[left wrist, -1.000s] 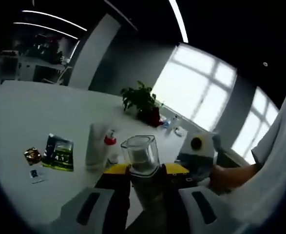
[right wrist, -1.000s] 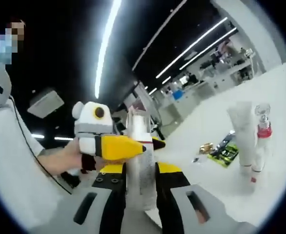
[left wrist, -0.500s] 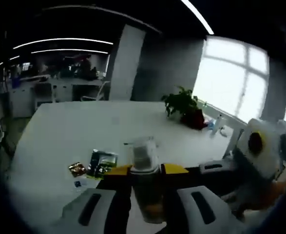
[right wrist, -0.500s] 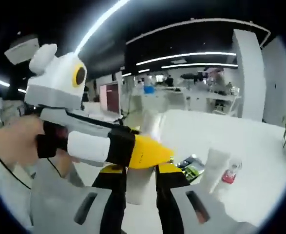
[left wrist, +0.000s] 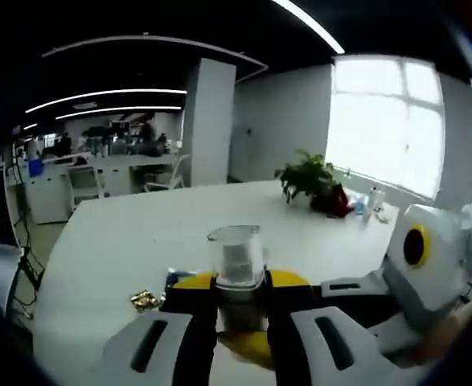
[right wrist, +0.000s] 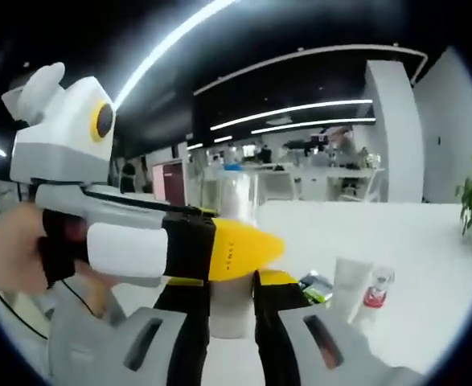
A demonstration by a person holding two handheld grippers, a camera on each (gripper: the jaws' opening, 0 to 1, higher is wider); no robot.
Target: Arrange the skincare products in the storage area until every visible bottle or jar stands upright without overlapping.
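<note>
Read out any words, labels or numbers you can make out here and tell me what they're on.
No text can be read.
Yellow jaw tip of the left gripper: a small dark mark, too blurred to read.
Green packet: print too small and blurred.
Tube and the red-labelled bottle: labels unreadable.
Clear bottle between the jaws: no lettering can be made out.

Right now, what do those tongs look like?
Each of the tongs has two white jaws with dark slots, black inner arms and yellow tips. In the left gripper view the right tongs carry a white box. In the right gripper view the left tongs have a white and black body ending in yellow.
</note>
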